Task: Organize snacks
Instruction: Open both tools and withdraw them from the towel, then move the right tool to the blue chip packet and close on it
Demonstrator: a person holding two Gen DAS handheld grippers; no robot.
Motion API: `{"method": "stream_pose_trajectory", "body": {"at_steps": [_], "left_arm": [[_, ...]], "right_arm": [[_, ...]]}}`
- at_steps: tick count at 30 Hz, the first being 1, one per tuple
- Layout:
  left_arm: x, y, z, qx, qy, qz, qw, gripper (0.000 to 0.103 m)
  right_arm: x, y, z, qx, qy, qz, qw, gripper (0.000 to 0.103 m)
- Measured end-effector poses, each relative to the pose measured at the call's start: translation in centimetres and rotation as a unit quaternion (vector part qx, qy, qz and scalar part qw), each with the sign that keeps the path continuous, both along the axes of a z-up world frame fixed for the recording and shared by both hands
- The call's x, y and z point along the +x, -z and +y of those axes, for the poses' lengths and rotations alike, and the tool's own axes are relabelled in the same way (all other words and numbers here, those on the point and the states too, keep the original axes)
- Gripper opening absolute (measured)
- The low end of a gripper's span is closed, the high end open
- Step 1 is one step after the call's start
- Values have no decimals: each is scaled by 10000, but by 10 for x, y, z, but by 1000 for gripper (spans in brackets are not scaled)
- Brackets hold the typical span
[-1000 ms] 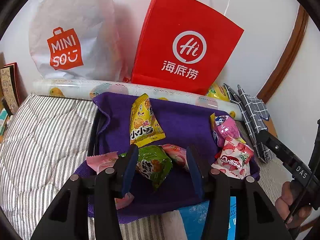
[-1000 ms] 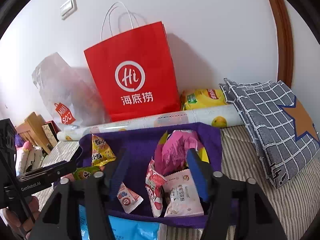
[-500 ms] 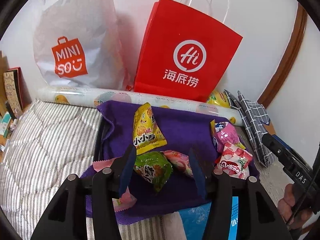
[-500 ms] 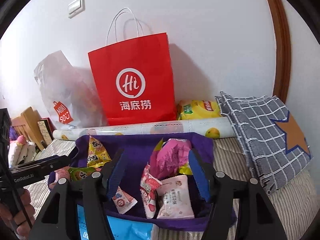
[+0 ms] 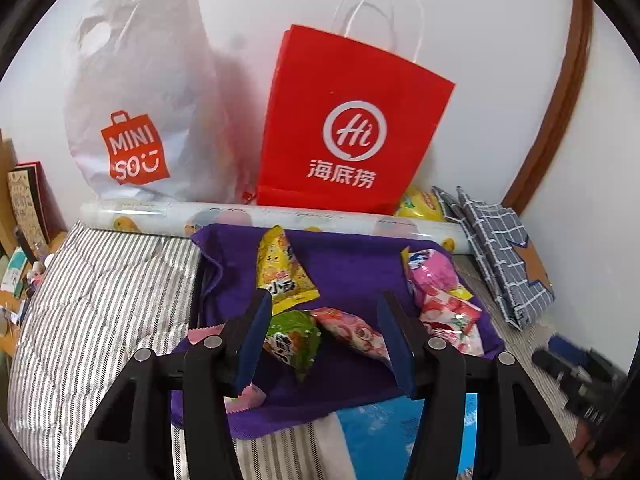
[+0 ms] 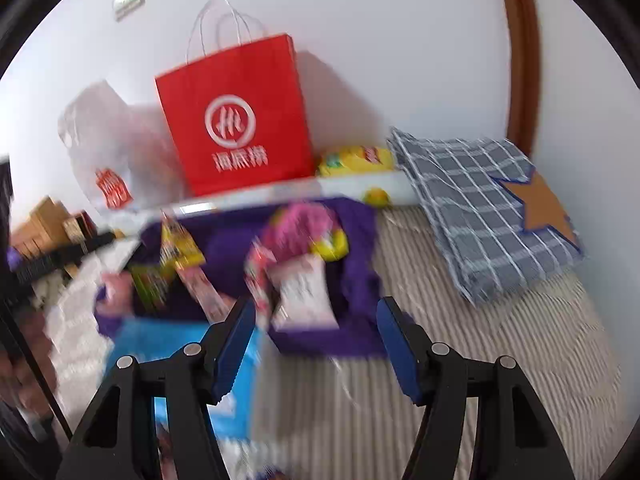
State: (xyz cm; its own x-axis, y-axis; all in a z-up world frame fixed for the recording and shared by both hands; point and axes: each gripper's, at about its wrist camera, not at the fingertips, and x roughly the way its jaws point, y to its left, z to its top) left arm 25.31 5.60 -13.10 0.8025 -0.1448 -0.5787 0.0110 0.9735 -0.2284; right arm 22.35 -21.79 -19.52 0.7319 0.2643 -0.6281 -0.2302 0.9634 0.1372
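The snack packets were seen scattered loose over the purple towel on the striped bedding: a yellow packet toward its far edge, a green packet and a pink packet near its near edge, more heaped at its right edge. The left gripper and the right gripper were held with jaws spread and nothing between them. No sorting could be judged done; nearly all was left.
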Motion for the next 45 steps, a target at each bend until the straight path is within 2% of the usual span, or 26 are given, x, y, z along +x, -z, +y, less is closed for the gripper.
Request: {"method": "stream_pose_trajectory", "body": {"at_steps": [7, 14, 20, 24, 33, 39, 45], "left_arm": [[-17, 0, -6, 48, 231, 9, 9997, 55], [-50, 15, 6, -31, 359, 206, 9991, 55], [-75, 23, 15, 36, 408, 342, 9986, 55], [-86, 29, 17, 33, 491, 475, 9977, 55], [-112, 55, 13, 41, 728, 854, 9937, 55], [-121, 65, 6, 100, 805, 1003, 9916, 55], [-122, 69, 1, -12, 909, 1074, 9900, 55]], "right_arm": [[-47, 26, -12, 253, -421, 467, 9977, 59], [-80, 39, 9, -71, -1153, 467, 9922, 59], [-67, 61, 22, -180, -1285, 683, 9892, 59], [-61, 72, 14, -34, -1299, 998, 9865, 60], [-87, 72, 11, -373, -1619, 896, 9820, 61], [-95, 60, 0, -245, -1686, 853, 9817, 61], [-112, 61, 6, -828, -1972, 617, 9749, 61]]}}
